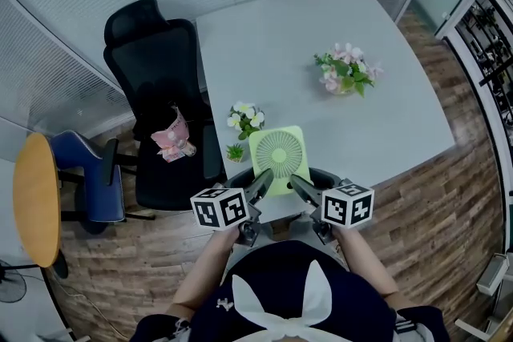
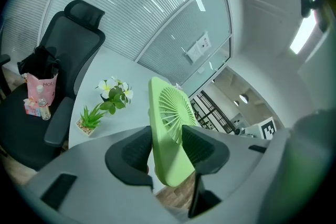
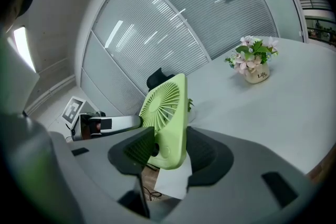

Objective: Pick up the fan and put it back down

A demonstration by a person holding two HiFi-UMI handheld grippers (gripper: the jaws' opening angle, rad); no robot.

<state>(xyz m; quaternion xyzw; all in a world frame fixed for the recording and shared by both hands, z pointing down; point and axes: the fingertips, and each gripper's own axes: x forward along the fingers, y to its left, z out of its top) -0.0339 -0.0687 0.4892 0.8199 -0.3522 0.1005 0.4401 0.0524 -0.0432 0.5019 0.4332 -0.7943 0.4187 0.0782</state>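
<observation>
The left gripper [image 1: 263, 179] and right gripper [image 1: 296, 183] are clamping their fingers [image 2: 131, 155] on the fan [image 1: 278, 158] at the worktop's [image 1: 321, 20] near edge; a plant [image 1: 235, 151] and white flowers [image 1: 245, 118] are sitting just beside it, a bouquet [image 1: 346, 70] well apart

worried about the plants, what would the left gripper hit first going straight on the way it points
The green fan, already gripped in the left gripper. Beyond it, probably the table top; the white-flower plant sits left of that line, though depth is unclear.
</observation>
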